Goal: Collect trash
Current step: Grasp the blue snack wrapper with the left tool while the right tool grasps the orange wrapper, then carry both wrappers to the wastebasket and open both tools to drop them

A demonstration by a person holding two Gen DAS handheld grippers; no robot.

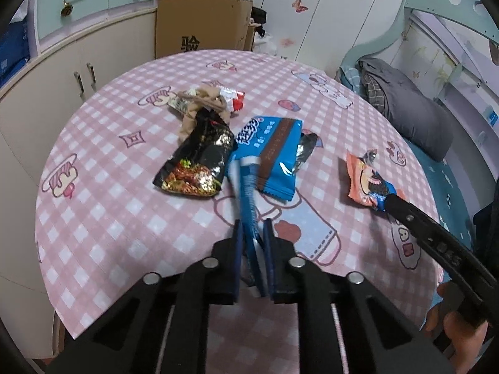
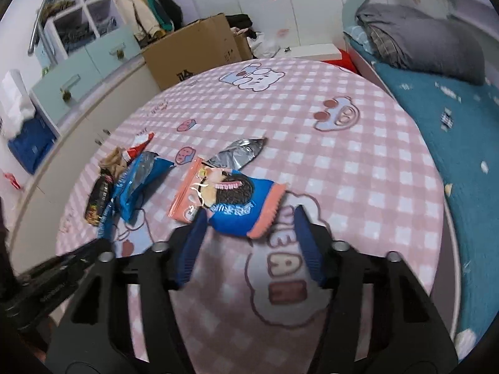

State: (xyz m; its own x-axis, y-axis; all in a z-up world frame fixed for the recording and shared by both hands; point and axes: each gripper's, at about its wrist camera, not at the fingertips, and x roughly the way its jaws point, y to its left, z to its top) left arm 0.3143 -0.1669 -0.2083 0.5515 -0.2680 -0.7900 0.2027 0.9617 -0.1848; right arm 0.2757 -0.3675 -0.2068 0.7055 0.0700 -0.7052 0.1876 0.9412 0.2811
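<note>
The left tool (image 1: 253,237) was clamped on a blue wrapper strip (image 1: 246,193) above the worktop (image 1: 103,218). The right tool (image 2: 249,218), jaws apart, straddled the orange wrapper (image 2: 224,199); closing on it seemed next.

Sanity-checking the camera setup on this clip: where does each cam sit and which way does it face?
Left wrist: on the left gripper, looking across the table; its fingers pinch a blue wrapper strip; the right gripper's finger and a hand show at right.
Right wrist: on the right gripper, open around the orange-and-blue snack packet; the left gripper enters lower left.
Shared: that packet, black packet, cardboard box, bed.
</note>
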